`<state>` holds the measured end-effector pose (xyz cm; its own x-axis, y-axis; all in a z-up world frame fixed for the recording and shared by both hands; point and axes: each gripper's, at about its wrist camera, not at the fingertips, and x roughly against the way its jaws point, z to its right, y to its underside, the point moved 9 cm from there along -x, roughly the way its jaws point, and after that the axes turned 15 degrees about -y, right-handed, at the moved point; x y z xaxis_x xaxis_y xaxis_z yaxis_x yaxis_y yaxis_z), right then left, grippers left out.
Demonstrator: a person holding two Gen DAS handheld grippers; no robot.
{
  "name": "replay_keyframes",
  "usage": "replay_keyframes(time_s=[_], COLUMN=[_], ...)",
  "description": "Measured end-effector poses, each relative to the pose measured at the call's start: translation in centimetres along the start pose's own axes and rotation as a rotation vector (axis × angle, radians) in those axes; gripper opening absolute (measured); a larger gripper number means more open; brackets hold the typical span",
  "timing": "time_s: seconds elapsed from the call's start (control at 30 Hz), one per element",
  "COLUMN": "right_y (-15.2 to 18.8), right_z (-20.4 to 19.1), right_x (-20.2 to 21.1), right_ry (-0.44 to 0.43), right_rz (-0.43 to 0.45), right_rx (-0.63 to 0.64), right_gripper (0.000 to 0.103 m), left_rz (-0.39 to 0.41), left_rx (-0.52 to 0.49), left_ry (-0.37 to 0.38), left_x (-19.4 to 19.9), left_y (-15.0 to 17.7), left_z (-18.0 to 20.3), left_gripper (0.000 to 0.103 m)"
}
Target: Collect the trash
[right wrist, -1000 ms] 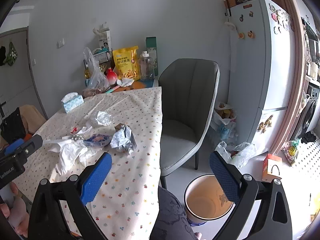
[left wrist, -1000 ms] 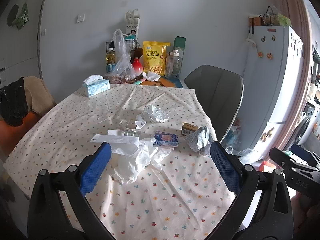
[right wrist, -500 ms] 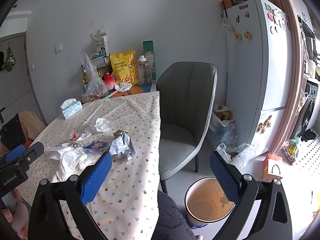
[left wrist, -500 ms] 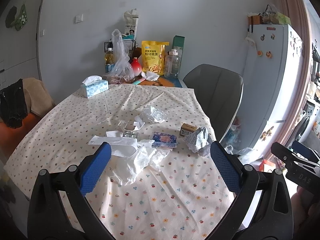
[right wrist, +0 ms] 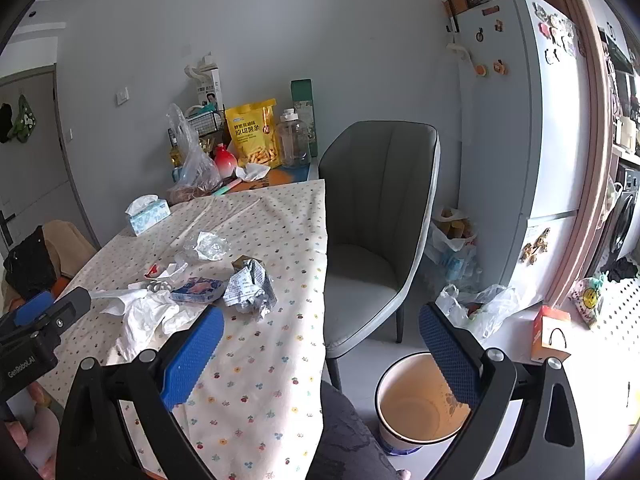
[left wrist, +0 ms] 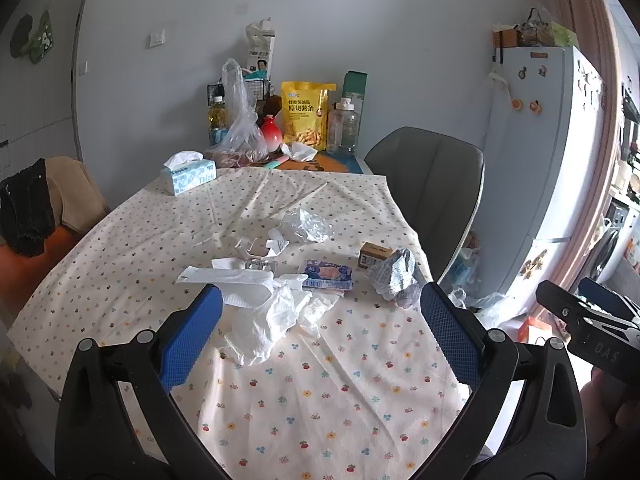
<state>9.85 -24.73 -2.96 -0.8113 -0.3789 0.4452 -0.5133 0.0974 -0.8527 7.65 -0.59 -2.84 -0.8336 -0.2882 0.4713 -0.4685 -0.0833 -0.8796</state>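
Trash lies mid-table on the flowered cloth (left wrist: 328,392): a white plastic bag (left wrist: 272,312), a blue wrapper (left wrist: 326,274), a crumpled silver wrapper (left wrist: 394,276), a clear crumpled plastic (left wrist: 306,226), a small brown box (left wrist: 374,254) and torn white pieces (left wrist: 260,250). My left gripper (left wrist: 320,336) is open and empty, held above the table's near part. My right gripper (right wrist: 320,356) is open and empty, off the table's right edge, above the floor. An empty bin (right wrist: 420,400) stands on the floor below it. The silver wrapper also shows in the right wrist view (right wrist: 250,286).
A grey chair (right wrist: 376,220) stands at the table's right side. A tissue box (left wrist: 188,174), a yellow snack bag (left wrist: 306,114), bottles and a plastic bag (left wrist: 240,128) stand at the far end. A fridge (right wrist: 520,140) stands at the right, with bags on the floor.
Both grippers have drawn back and risen slightly, so the table looks a little farther away. Nothing on the table has moved.
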Motion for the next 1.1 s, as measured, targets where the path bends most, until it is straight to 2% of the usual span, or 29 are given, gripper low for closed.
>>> replay_keyframes(time_s=[0.73,1.1], right_y=[0.1,-0.1], right_z=[-0.4,0.4], right_x=[0.9,0.4], right_ry=[-0.008,-0.017], right_rz=[0.023,0.032], right_rx=[0.018,0.005], right_gripper=[0.095,0.095], left_rz=[0.036,0.053], left_rx=[0.008,0.005], left_ry=[0.035,0.022], left_x=[1.9,2.4], left_y=[0.0,-0.1], left_z=[-0.1,-0.8], left_gripper=[0.098,0.098])
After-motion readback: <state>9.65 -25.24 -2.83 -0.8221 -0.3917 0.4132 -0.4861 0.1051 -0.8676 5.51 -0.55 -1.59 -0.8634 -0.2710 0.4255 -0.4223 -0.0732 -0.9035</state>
